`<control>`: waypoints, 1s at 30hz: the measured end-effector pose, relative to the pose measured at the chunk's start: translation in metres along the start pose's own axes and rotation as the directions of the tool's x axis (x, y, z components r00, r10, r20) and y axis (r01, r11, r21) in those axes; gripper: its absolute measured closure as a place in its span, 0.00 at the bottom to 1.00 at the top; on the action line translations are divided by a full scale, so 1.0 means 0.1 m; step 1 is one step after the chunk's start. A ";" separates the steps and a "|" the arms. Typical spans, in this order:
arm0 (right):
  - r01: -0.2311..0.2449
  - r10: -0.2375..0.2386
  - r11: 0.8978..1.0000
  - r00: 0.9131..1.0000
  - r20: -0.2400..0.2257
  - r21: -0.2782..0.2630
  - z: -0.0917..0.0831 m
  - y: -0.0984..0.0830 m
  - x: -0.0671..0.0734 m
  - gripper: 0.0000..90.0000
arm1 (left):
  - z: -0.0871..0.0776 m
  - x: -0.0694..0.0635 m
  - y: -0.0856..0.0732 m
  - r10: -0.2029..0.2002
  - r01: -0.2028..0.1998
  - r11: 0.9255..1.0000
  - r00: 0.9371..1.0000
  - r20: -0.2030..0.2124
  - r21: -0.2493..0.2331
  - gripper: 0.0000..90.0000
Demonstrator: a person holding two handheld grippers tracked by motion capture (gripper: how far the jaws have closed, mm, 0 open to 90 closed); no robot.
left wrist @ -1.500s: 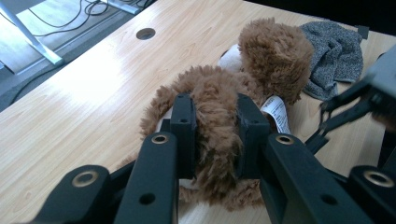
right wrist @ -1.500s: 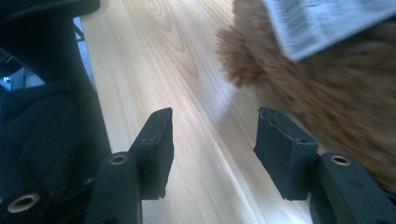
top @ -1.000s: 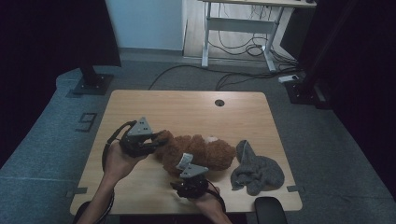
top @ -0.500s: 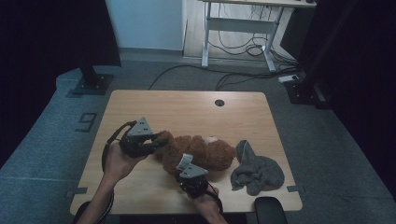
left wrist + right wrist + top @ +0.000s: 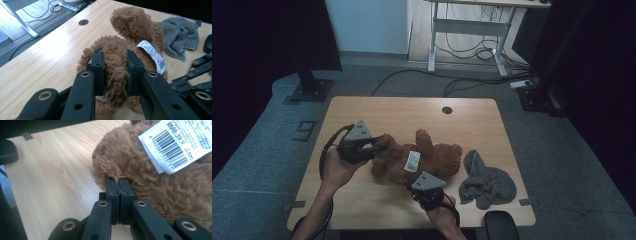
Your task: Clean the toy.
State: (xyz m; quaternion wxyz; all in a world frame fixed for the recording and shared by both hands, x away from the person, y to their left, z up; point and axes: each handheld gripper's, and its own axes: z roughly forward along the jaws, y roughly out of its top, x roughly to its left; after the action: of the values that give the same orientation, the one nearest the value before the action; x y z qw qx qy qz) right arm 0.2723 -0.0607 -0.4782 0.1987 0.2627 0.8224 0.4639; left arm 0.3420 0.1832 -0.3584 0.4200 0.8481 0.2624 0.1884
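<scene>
Two grippers on a brown teddy bear (image 5: 422, 160) mid-table (image 5: 377, 112), left gripper (image 5: 115, 72) clamped round a limb, right gripper (image 5: 119, 185) just closed, pinching fur, grey cloth (image 5: 487, 182) at 4 o'clock, cabled desk (image 5: 467, 35) at 12.

Curtained lab (desk (image 5: 472, 15), floor cables (image 5: 462, 80))

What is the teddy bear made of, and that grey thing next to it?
The teddy bear looks like soft brown plush: long, shaggy fur, with a paper-like white tag. The grey thing seems to be knitted, woolly cloth, judging by its flecked, crumpled folds.
</scene>
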 end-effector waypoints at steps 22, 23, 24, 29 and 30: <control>0.000 0.001 0.999 1.000 0.004 -0.044 -0.01 0.23 -0.14 0.99 | 0.00 0.20 -0.49 -0.024 0.024 1.000 0.993 -0.118 -0.002 0.49; -0.005 0.006 0.999 1.000 0.005 -0.048 0.00 0.24 -0.15 0.99 | 0.00 0.17 -0.51 -0.017 0.016 1.000 0.994 -0.110 -0.006 0.47; -0.006 0.006 0.999 1.000 0.004 -0.049 0.00 0.25 -0.16 0.99 | -0.01 0.13 -0.54 -0.006 0.005 1.000 0.997 -0.078 -0.017 0.47; -0.005 0.006 0.999 1.000 0.008 -0.052 0.02 0.28 -0.18 0.99 | 0.07 -0.06 -0.62 0.038 -0.036 0.998 0.998 0.043 -0.059 0.43; -0.004 0.004 0.999 1.000 0.010 -0.049 0.03 0.28 -0.19 0.99 | 0.12 -0.10 -0.63 0.048 -0.043 0.997 0.996 0.077 -0.061 0.42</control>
State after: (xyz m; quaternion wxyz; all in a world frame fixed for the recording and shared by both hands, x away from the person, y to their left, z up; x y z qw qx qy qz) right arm 0.2956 -0.0583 -0.4533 0.2081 0.2617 0.8092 0.4831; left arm 0.3221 0.2018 -0.4177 0.4507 0.8477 0.2204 0.1721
